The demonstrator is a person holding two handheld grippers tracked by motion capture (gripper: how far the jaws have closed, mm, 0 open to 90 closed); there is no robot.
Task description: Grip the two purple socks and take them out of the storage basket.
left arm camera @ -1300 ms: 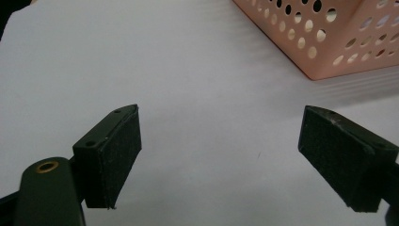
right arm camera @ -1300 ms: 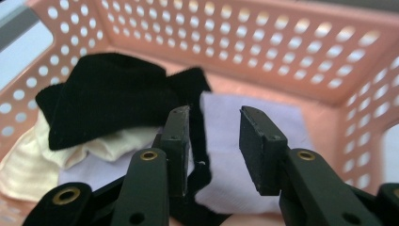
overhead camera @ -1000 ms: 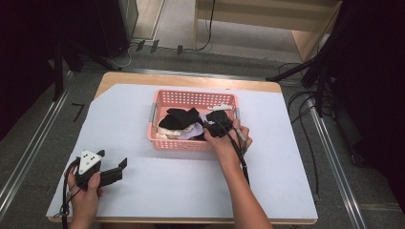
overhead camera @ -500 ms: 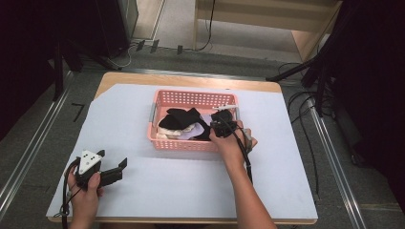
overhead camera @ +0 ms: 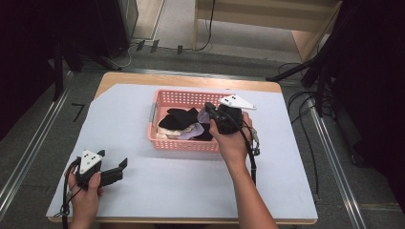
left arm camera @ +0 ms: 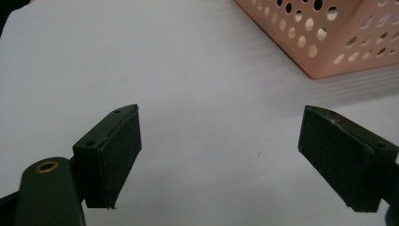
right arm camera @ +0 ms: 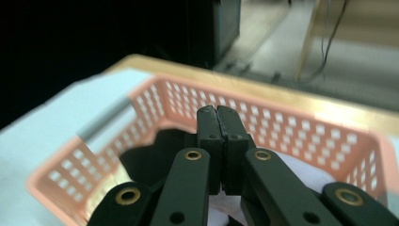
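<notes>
- Right now I have the right gripper point(overhead camera: 210, 110) up over the pink basket point(overhead camera: 184, 143), near its right end; in the right gripper view its fingers point(right arm camera: 209, 123) are pressed flat together, having just been closing, and I see nothing caught between the tips, though whether cloth hangs lower down I cannot tell.
- The basket sits in the middle of the far half of the counter point(overhead camera: 191, 191), on the white sheet, and holds a heap of clothes: black pieces point(overhead camera: 179, 117) on top, pale and lilac ones point(overhead camera: 191, 131) under them.
- My left gripper point(overhead camera: 118, 168) rests low at the near left corner of the counter, well apart from the basket, pointing towards it.
- Its fingers point(left arm camera: 110, 157) stand wide apart over bare white sheet, with the basket's corner point(left arm camera: 329, 42) beyond them.
</notes>
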